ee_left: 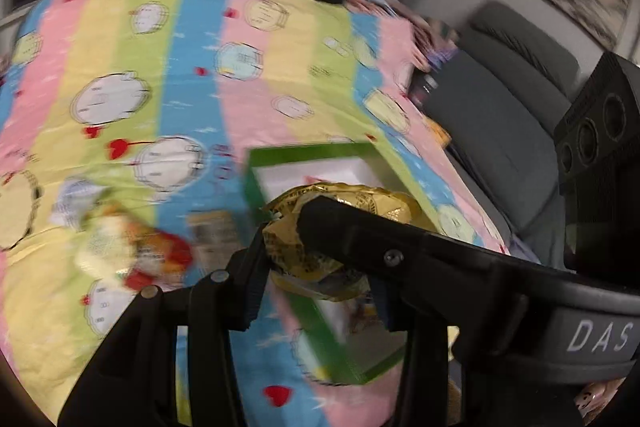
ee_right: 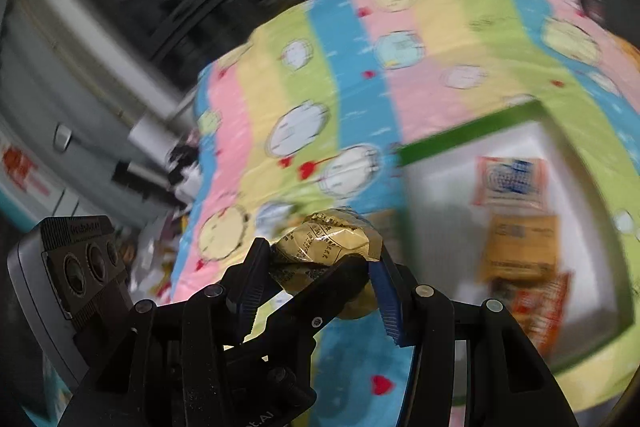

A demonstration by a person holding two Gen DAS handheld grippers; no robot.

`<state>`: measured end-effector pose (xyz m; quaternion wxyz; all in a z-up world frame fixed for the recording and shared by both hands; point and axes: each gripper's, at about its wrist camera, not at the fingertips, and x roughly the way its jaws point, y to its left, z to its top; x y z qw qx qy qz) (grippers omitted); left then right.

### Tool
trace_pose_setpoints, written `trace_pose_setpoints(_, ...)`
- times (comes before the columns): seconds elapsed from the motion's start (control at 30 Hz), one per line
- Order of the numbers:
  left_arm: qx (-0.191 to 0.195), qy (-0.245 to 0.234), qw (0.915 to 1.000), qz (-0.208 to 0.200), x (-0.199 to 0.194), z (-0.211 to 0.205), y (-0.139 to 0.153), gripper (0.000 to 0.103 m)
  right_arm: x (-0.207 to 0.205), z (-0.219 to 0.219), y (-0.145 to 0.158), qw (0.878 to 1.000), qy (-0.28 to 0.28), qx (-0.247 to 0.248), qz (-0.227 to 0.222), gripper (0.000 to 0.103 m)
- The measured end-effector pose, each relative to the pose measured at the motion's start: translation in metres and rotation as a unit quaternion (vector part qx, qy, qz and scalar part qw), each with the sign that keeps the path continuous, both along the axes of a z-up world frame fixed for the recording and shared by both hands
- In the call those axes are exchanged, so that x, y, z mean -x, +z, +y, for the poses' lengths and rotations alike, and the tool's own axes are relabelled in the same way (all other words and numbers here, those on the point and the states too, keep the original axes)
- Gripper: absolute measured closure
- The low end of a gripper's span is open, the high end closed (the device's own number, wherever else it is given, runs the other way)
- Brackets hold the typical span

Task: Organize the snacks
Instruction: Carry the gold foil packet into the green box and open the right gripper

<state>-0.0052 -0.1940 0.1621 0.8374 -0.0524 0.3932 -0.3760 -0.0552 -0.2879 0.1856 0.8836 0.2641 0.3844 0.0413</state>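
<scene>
A crinkled gold foil snack packet (ee_left: 320,227) is held above the striped cloth, and both grippers are shut on it. My left gripper (ee_left: 316,259) grips it in the left wrist view, with the right gripper's finger crossing in front. My right gripper (ee_right: 320,259) holds the same gold packet (ee_right: 328,239) in the right wrist view. A green-rimmed box with a white inside (ee_right: 452,143) lies to the right, holding a pink-white packet (ee_right: 508,183), an orange packet (ee_right: 520,247) and a red packet (ee_right: 540,311). The box's rim (ee_left: 300,151) shows behind the gold packet in the left wrist view.
A pastel striped cloth (ee_left: 192,75) covers the table. Loose snack packets (ee_left: 132,247) lie on it left of the box. A grey sofa (ee_left: 500,107) stands beyond the table's right edge. Grey cabinets (ee_right: 80,87) stand at the left in the right wrist view.
</scene>
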Motion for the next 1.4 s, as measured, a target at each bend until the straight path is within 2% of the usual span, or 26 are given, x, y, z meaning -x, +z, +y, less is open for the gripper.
trace_pose_setpoints(0.1, -0.010, -0.038, 0.9992, 0.012, 0.002, -0.036, -0.007, 0.059, 0.014, -0.036, -0.007, 0.999, -0.041, -0.014, 0.008, 0.051)
trace_pose_setpoints(0.3, -0.027, -0.085, 0.9947, 0.050, 0.001, -0.078, -0.035, 0.059, 0.028, -0.079, -0.035, 0.994, -0.097, -0.038, 0.040, 0.051)
trace_pose_setpoints(0.5, -0.050, -0.096, 0.9909, 0.079, 0.002, -0.096, -0.059, 0.059, 0.033, -0.099, -0.064, 0.988, -0.125, -0.064, 0.071, 0.052)
trace_pose_setpoints(0.73, -0.051, -0.099, 0.9888, 0.100, 0.001, -0.101, -0.070, 0.055, 0.035, -0.104, -0.073, 0.984, -0.139, -0.062, 0.091, 0.051)
trace_pose_setpoints(0.87, -0.059, -0.094, 0.9894, 0.093, 0.005, -0.096, -0.064, 0.049, 0.038, -0.097, -0.065, 0.984, -0.148, -0.027, 0.090, 0.047)
trace_pose_setpoints(0.93, -0.053, -0.093, 0.9903, 0.089, 0.007, -0.089, -0.056, 0.047, 0.042, -0.091, -0.055, 0.984, -0.163, 0.011, 0.077, 0.037)
trace_pose_setpoints(0.97, -0.048, -0.093, 0.9907, 0.087, 0.008, -0.085, -0.052, 0.045, 0.045, -0.089, -0.050, 0.983, -0.166, 0.019, 0.069, 0.027)
trace_pose_setpoints(1.0, -0.043, -0.092, 0.9914, 0.082, 0.009, -0.079, -0.045, 0.040, 0.048, -0.087, -0.043, 0.984, -0.167, 0.025, 0.059, 0.025)
trace_pose_setpoints(1.17, -0.029, -0.071, 0.9959, 0.047, 0.016, -0.051, -0.017, 0.021, 0.061, -0.072, -0.011, 0.982, -0.178, 0.054, 0.030, 0.024)
trace_pose_setpoints(1.4, -0.009, -0.025, 0.9995, 0.016, 0.018, 0.006, 0.010, 0.012, 0.066, -0.036, 0.019, 0.981, -0.170, 0.091, 0.006, 0.020)
